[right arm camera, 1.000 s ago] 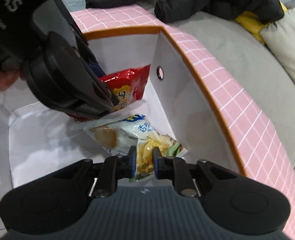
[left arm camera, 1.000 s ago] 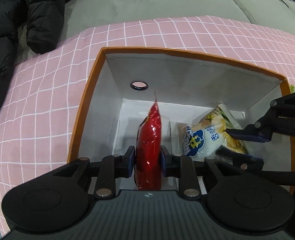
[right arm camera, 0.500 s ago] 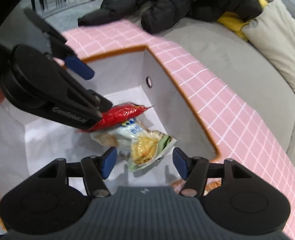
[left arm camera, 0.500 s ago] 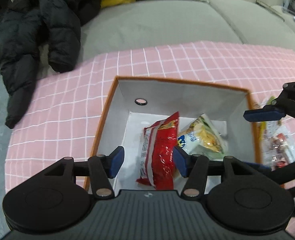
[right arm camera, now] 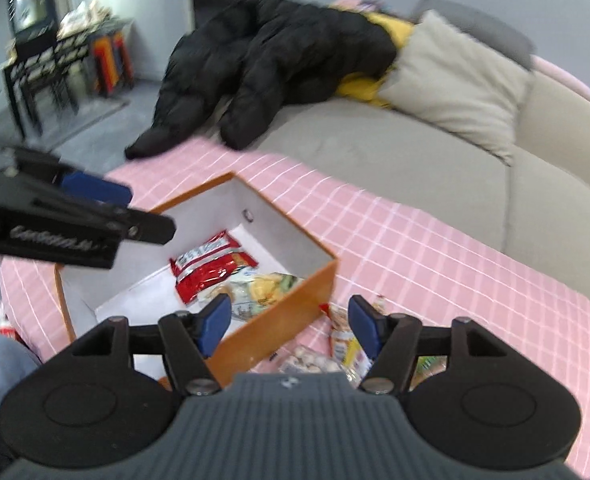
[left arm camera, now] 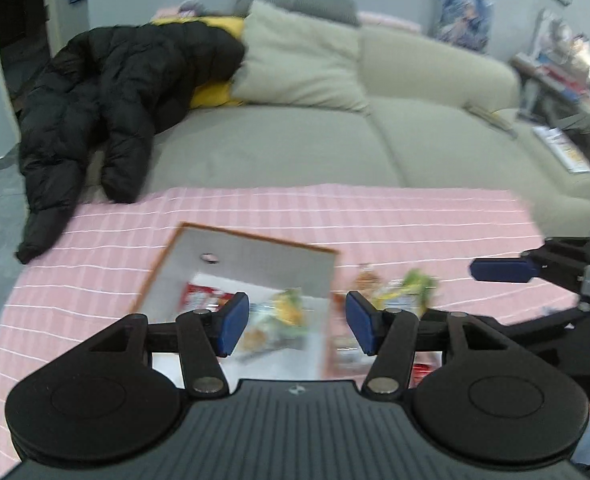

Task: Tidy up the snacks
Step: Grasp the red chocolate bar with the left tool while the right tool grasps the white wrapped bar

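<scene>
Box (right arm camera: 295, 308), orange outside, white inside, open-topped, on pink checked cloth (right arm camera: 435, 248) just in front of grey sofa (right arm camera: 375, 152). Inside, against far corner: red snack bag (right arm camera: 207, 266) lying flat, pale yellow-green snack bag (right arm camera: 261, 286) touching it on near side. Outside box, on cloth by its right wall: loose heap of small snack packets (right arm camera: 339, 344), blurred, kinds not readable.

Left gripper (left arm camera: 297, 322) above near edge of box, jaws just opened, spread wide, nothing clamped; bags seen well below through gap. Right gripper (right arm camera: 289, 326) over box's near right corner, jaws likewise just opened, released, nothing between pads (right arm camera: 215, 322). Each tool visible at edge of other's view.

Black puffy jacket (right arm camera: 279, 64) draped over sofa's left end, sleeve hanging to cloth edge; beige cushion (right arm camera: 459, 84) beside it, yellow fabric (right arm camera: 369, 82) between the two.
</scene>
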`<state>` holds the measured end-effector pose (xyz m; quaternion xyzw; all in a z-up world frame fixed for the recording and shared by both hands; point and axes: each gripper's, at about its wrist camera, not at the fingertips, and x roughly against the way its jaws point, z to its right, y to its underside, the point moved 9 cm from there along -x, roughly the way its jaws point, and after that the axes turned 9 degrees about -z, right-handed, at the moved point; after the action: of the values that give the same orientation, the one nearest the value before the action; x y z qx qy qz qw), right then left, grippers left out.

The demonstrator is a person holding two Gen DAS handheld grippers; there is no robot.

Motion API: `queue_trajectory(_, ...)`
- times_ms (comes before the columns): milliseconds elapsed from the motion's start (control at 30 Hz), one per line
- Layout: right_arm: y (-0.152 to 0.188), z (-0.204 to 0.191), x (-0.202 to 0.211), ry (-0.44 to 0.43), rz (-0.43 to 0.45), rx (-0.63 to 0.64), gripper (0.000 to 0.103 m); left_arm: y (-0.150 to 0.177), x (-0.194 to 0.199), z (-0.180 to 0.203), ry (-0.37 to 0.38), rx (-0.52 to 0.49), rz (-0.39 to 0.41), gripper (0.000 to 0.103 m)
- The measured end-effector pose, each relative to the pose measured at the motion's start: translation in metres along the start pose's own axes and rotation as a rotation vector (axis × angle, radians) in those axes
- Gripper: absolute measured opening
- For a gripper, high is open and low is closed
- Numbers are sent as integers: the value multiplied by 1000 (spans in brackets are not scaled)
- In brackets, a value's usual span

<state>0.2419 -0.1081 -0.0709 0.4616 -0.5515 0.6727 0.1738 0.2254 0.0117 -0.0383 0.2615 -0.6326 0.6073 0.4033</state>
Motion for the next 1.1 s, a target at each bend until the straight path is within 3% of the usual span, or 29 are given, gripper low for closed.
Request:
queue_trajectory(167,44,30,37,66,58,-101,63,26,7,47,34,-43,45,66)
queue_trajectory(300,88,50,51,120,77,-207,62,47,0,79,86,-62,33,65)
queue_trajectory(600,182,76,41,183,31,-323,51,79,-35,115,126,-71,-1,50)
queue_trajectory(800,203,83,21,180,10,-344,51,99,-63,131,89,-96,-55,48)
queue_trajectory(900,205,88,5,165,-13,-346,51,106,-83,135,97,-104,-122,48)
queue_trajectory(1100,203,101,-28,172,-41,-287,63,117,-127,138,111,-122,-231,49)
